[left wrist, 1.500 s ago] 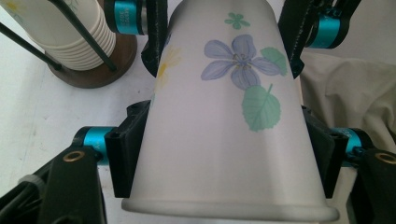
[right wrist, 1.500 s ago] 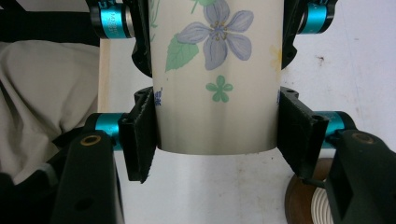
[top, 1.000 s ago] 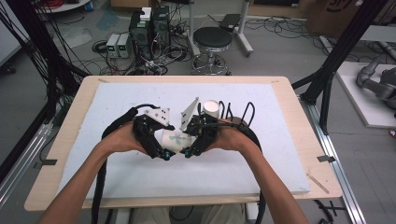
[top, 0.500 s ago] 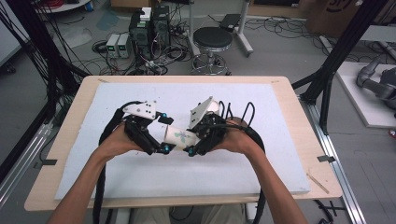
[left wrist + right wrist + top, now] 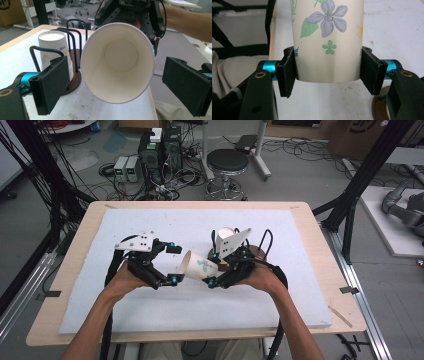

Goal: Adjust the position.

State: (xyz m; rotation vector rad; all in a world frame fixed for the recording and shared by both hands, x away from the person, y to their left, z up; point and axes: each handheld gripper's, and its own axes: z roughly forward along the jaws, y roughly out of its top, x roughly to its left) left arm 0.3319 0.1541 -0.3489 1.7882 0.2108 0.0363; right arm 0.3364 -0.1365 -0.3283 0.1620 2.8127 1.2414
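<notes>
Clamped on the base end of a flowered paper cup, the right gripper is seen with its two black pads pressed flat against opposite sides of the cup wall, so the cup is held firmly off the table. From that grip the cup's long axis is laid almost level and is pointed away toward the left gripper, with the open mouth leading; in the left gripper view the rim and the white inside of the cup are looked into nearly straight on. The left gripper's jaws are spread wide, one pad to each side of the rim and neither touching it, and nothing is gripped by them. The coming move is judged to turn on this alignment: the cup mouth lies directly ahead of the left gripper, between its pads, so a transfer could be made by closing on the rim end. Beyond the cup, on the right gripper's far side, a dark round-based wire cup holder is set on the white table mat, and a stack of cups is stood upside down inside it, well apart from the held cup.
</notes>
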